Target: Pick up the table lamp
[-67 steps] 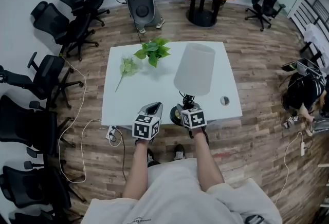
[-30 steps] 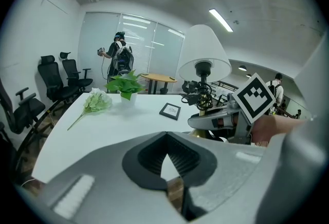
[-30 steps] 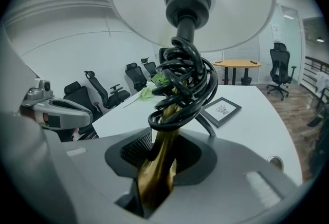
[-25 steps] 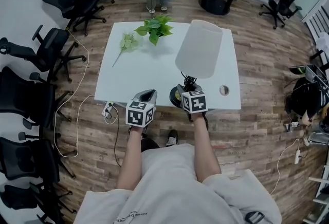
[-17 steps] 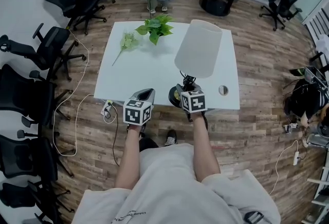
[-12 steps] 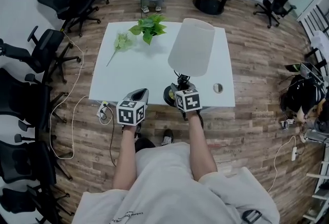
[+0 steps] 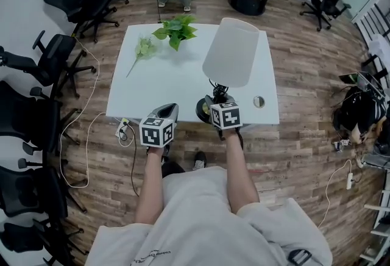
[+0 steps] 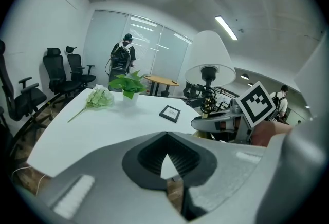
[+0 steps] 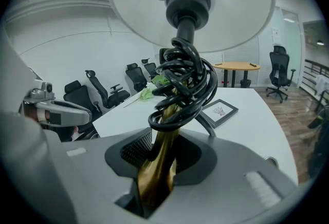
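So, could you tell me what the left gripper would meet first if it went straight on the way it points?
Probably the bare white table top, short of the picture frame; depth is unclear.

Person: loose, pale grey short-sleeved T-shirt (image 7: 201,216). Small dark print line (image 7: 159,257) on it at the view's bottom edge, unreadable. Wide sleeves (image 7: 113,245) end above the elbow; forearms bare. Dark shoes (image 7: 198,162), detail too small to tell.

Hand-held rig: matt grey plastic left gripper (image 7: 170,110) and matching right gripper (image 7: 211,102), both tapered. Each carries a white cube with black square markers (image 7: 157,133). Inner faces have dark ribbed pads (image 8: 148,154). Pale rectangular patch (image 8: 73,196) on each shell.
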